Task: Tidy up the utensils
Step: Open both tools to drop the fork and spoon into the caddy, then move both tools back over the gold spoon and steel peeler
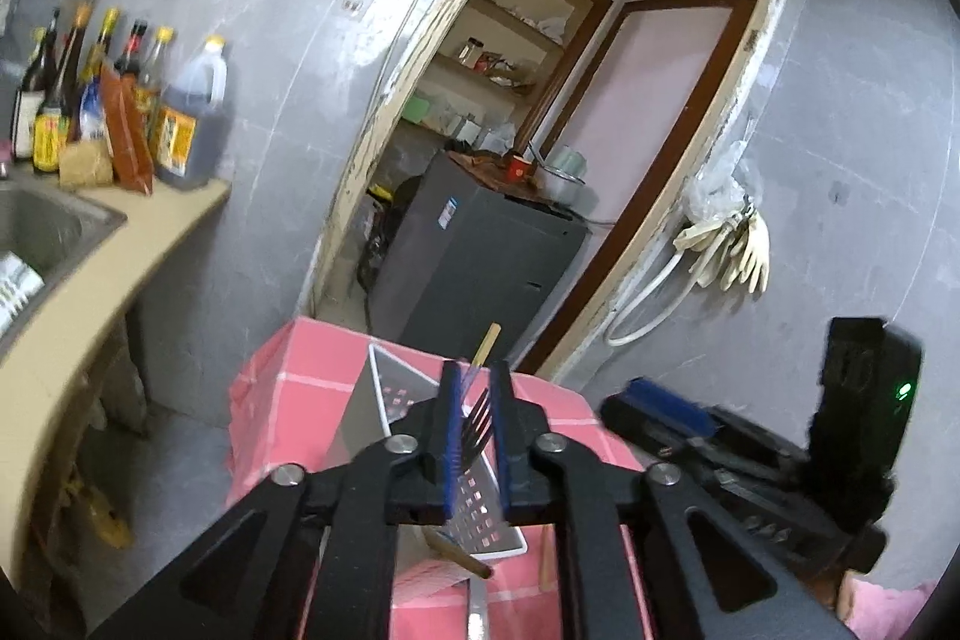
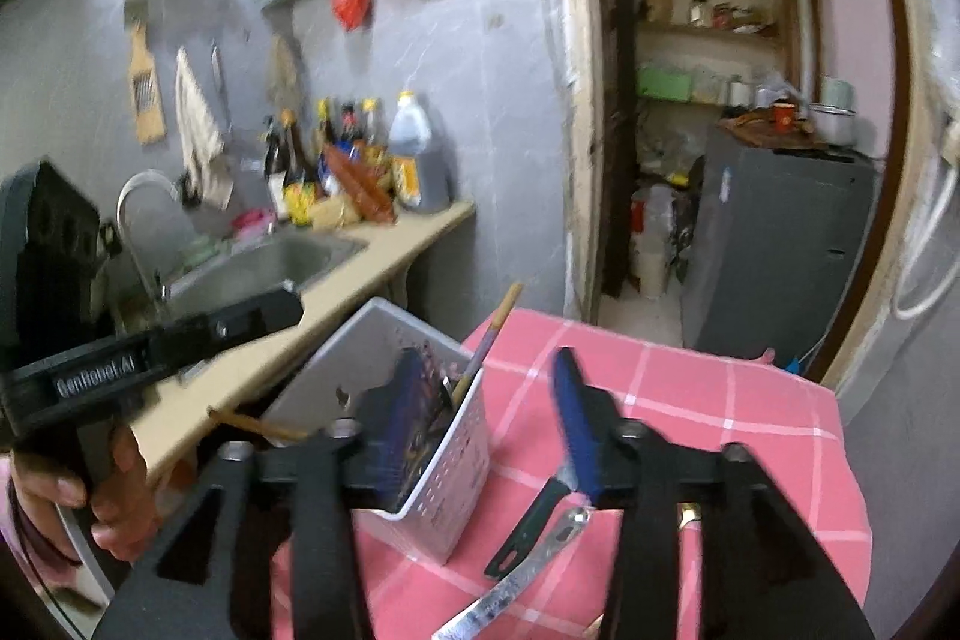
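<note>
A white perforated utensil basket stands on the table with the pink checked cloth. My left gripper hovers over the basket, jaws slightly apart, and a metal fork stands tines-up between the pads without being pressed. A wooden-ended stick pokes out of the basket. My right gripper is open, with its left finger inside the basket and its right finger outside. A dark-handled utensil and a metal knife lie on the cloth below it.
To the left runs a beige counter with a steel sink and several sauce bottles. Behind the table an open doorway shows a dark grey cabinet. Gloves hang on the right wall. A hand holds the left gripper's body.
</note>
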The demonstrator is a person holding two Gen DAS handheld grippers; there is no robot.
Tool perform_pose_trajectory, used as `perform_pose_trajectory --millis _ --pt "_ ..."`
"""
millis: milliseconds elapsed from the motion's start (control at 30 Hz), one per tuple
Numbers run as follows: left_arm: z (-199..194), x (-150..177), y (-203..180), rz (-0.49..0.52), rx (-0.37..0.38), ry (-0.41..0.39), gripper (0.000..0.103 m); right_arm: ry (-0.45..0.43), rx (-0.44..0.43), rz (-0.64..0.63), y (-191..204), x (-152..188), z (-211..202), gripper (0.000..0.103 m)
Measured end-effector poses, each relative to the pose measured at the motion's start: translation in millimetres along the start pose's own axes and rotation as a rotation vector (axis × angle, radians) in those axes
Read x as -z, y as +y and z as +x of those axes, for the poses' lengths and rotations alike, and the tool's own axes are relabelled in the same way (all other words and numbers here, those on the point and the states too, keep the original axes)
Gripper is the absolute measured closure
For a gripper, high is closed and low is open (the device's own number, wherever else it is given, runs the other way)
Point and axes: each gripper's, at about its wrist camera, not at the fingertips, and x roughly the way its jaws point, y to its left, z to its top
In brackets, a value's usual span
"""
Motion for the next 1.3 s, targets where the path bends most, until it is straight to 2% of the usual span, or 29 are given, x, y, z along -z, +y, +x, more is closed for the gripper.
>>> perform_pose_trajectory --millis 67,133,200,267,333,500,667,833,1033,1300 --pt "-6 -2 -8 0.028 -0.012 -0.025 0.075 -0.046 0.018 0.026 -6 -3 -13 0.049" --pt "-11 -4 -16 0.042 -0.028 -0.047 0.05 -0.099 0.042 0.05 -12 -4 -28 0.041" --pt "-16 -6 -25 0.059 -0.042 -0.073 0.043 -0.145 0.061 0.065 -18 -7 -41 0.03" --pt "-18 -7 -33 0.077 -0.049 -0.083 0.034 -0.186 0.076 0.079 -24 -9 -54 0.012" --pt "-20 -7 -43 0.103 -0.068 -0.103 0.02 -0.22 0.093 0.09 -31 -9 -66 0.002" --pt "-21 -2 -72 0.166 -0.093 -0.135 0.001 -0.27 0.138 0.096 -47 -6 -90 0.001" --pt "-20 6 -98 0.202 -0.096 -0.155 0.0 -0.277 0.17 0.1 -67 2 -108 0.001" --pt "-8 13 -122 0.235 -0.08 -0.141 0.0 -0.246 0.181 0.101 -97 13 -120 0.001" --pt "16 24 -146 0.273 -0.079 -0.096 0.0 -0.18 0.202 0.108 -143 26 -122 0.001" --pt "60 41 -171 0.307 -0.097 0.001 0.0 -0.084 0.217 0.144 -203 40 -112 0.001"
